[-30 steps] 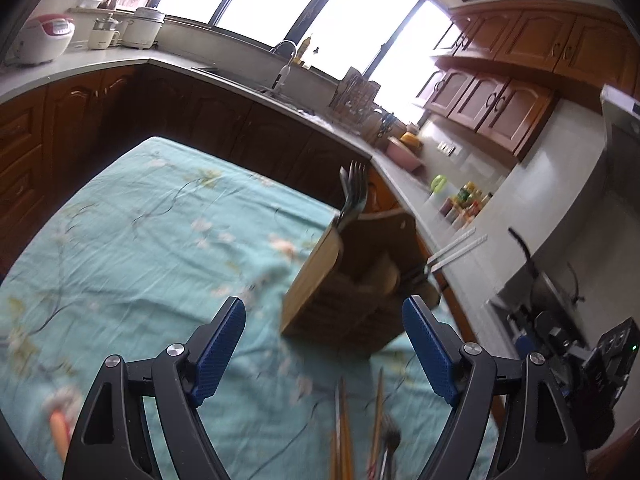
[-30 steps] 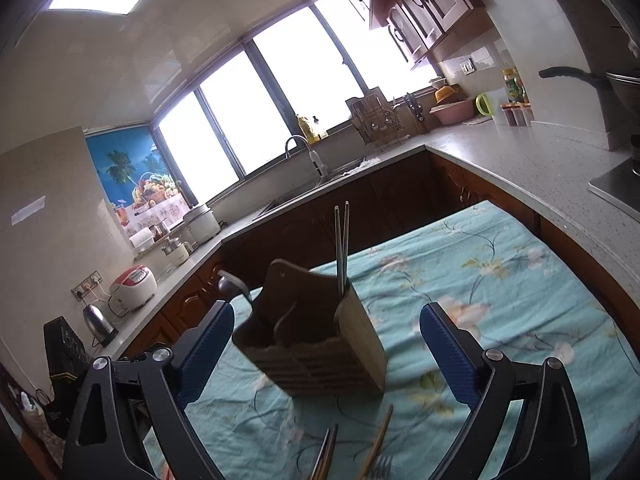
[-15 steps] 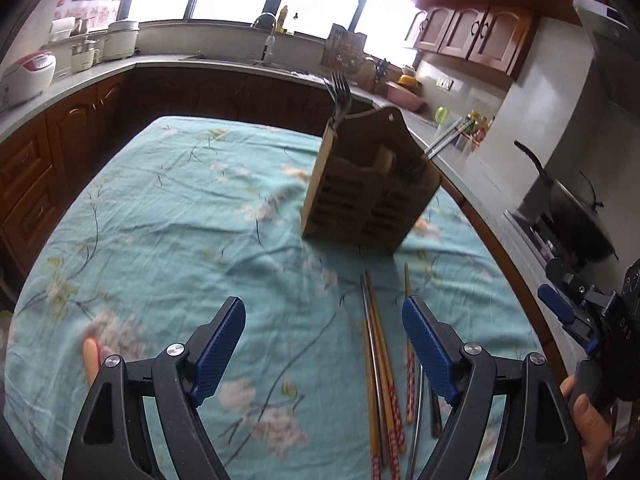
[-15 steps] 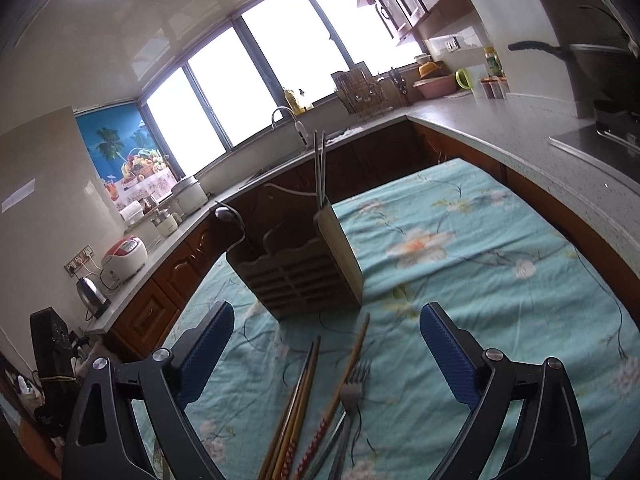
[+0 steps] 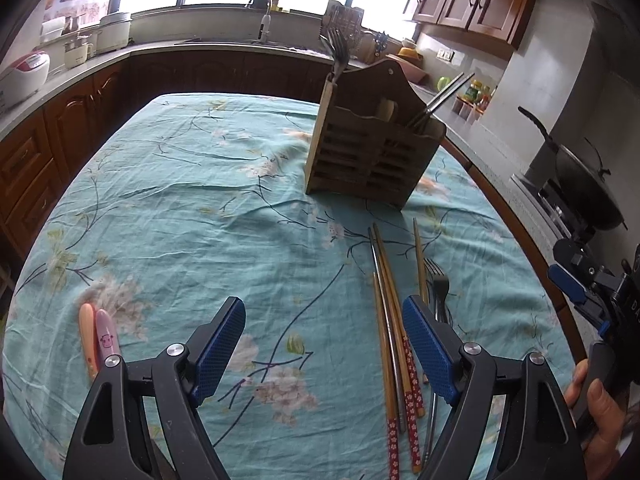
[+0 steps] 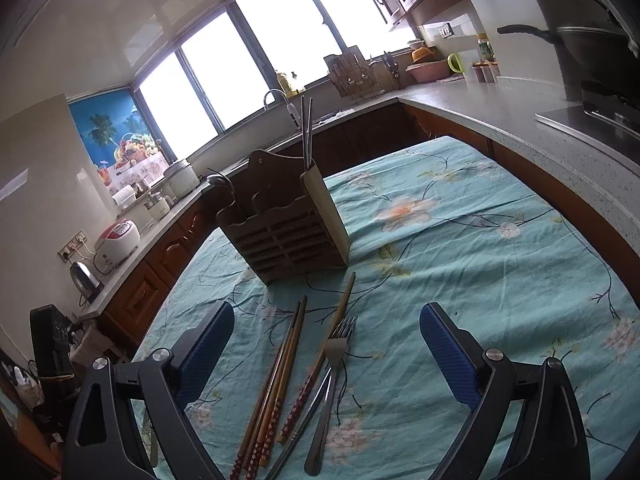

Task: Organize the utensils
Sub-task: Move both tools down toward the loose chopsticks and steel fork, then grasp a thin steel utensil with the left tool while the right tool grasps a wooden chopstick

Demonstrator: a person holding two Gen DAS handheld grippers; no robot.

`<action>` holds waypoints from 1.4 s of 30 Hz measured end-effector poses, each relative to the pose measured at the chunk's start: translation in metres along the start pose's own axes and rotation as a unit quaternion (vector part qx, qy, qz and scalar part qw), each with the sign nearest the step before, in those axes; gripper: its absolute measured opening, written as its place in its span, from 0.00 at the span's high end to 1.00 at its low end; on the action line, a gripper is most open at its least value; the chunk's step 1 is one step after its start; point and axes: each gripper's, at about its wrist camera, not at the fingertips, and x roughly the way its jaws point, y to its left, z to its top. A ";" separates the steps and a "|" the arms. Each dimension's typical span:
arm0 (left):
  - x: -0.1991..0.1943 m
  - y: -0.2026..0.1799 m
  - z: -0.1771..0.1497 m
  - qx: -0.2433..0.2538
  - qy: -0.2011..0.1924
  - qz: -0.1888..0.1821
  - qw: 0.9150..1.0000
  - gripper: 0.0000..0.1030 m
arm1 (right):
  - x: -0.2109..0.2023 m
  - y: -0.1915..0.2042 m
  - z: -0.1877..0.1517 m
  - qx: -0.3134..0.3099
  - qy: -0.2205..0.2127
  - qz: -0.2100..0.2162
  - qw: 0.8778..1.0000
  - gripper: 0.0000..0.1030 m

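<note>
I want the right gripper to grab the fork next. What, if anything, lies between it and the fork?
Nothing visible does. The right gripper is open, and the fork lies on the cloth below its fingers, beside the chopsticks. From there to the holder only bare cloth shows.

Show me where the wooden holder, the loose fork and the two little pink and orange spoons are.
Holder [image 6: 288, 236]: right wrist view, slatted front wall.
Fork [image 6: 338, 340]: right wrist view, base of its tines.
Spoons [image 5: 98, 338]: left wrist view, on the pink one beside the orange.
</note>
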 end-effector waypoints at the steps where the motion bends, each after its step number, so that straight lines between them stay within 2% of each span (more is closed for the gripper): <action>1: 0.003 -0.001 0.001 0.002 0.002 0.001 1.000 0.22 | 0.002 -0.001 0.000 0.000 0.003 -0.001 1.000 0.07; 12: 0.056 -0.013 0.022 0.025 0.026 0.015 0.999 0.24 | 0.041 -0.006 0.008 -0.013 0.046 -0.018 0.999 0.09; 18: 0.098 -0.027 0.043 0.046 0.050 0.012 0.998 0.31 | 0.080 -0.011 0.018 -0.020 0.080 -0.034 0.996 0.27; 20: 0.110 -0.031 0.049 0.052 0.056 0.004 0.997 0.31 | 0.095 -0.014 0.021 -0.019 0.094 -0.035 0.995 0.39; 24: 0.136 -0.036 0.060 0.060 0.065 -0.001 0.996 0.33 | 0.121 -0.015 0.024 -0.020 0.118 -0.035 0.992 0.48; 29: 0.165 -0.035 0.069 0.069 0.082 0.001 0.994 0.46 | 0.152 -0.014 0.024 -0.032 0.151 -0.043 0.987 0.62; 33: 0.187 -0.036 0.073 0.074 0.096 0.000 0.993 0.50 | 0.171 -0.015 0.022 -0.039 0.172 -0.053 0.983 0.67; 35: 0.196 -0.036 0.075 0.069 0.104 -0.001 0.992 0.52 | 0.178 -0.018 0.020 -0.038 0.180 -0.057 0.981 0.74; 42: 0.215 -0.046 0.077 0.103 0.094 0.017 0.990 0.53 | 0.183 -0.023 0.021 -0.041 0.181 -0.059 0.981 0.82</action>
